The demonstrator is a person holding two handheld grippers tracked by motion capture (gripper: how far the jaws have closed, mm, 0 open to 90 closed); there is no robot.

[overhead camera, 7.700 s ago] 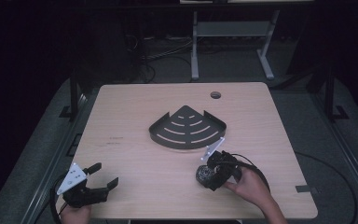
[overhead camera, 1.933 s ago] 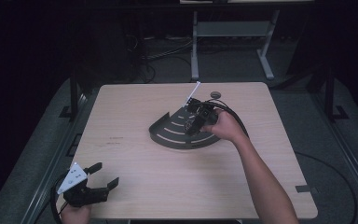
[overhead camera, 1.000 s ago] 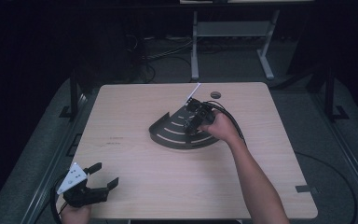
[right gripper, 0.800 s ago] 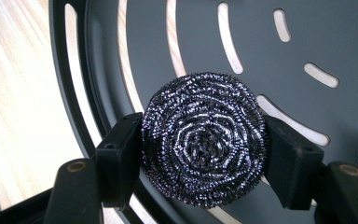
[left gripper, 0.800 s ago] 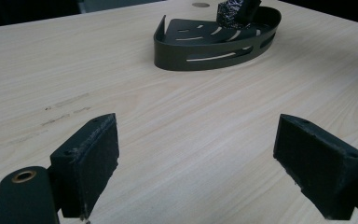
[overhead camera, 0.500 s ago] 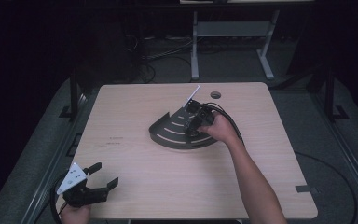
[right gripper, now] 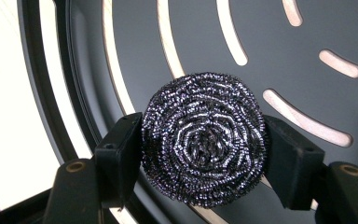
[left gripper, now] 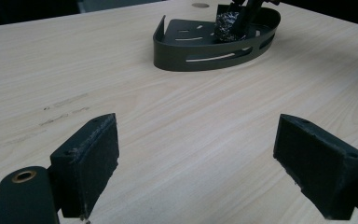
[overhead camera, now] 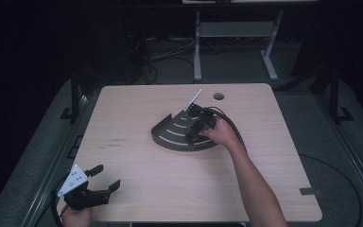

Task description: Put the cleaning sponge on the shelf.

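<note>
Right tool point(right gripper: 204, 154) clamped on a round coiled steel-wire scouring pad point(right gripper: 204, 143), jaws pressing its two sides, pad held just over the slotted floor of a dark fan-shaped metal tray point(overhead camera: 170, 137) mid-table. Pad round, no clear long axis; spiral face toward the camera. Left tool point(left gripper: 209, 158) wide open, holding nothing, at the wooden table point(overhead camera: 137, 109) near edge, well apart.

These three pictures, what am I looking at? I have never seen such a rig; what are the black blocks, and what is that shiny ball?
A person at a wooden table holds a hand-held two-jaw tool in each hand. The high view looks down from above. The other two come from cameras riding on the tools; the black blocks are their jaws. The left tool rests open near the table's front corner, holding nothing. The right tool is shut on a steel wool scourer, over a dark fan-shaped slotted tray in mid-table.
</note>
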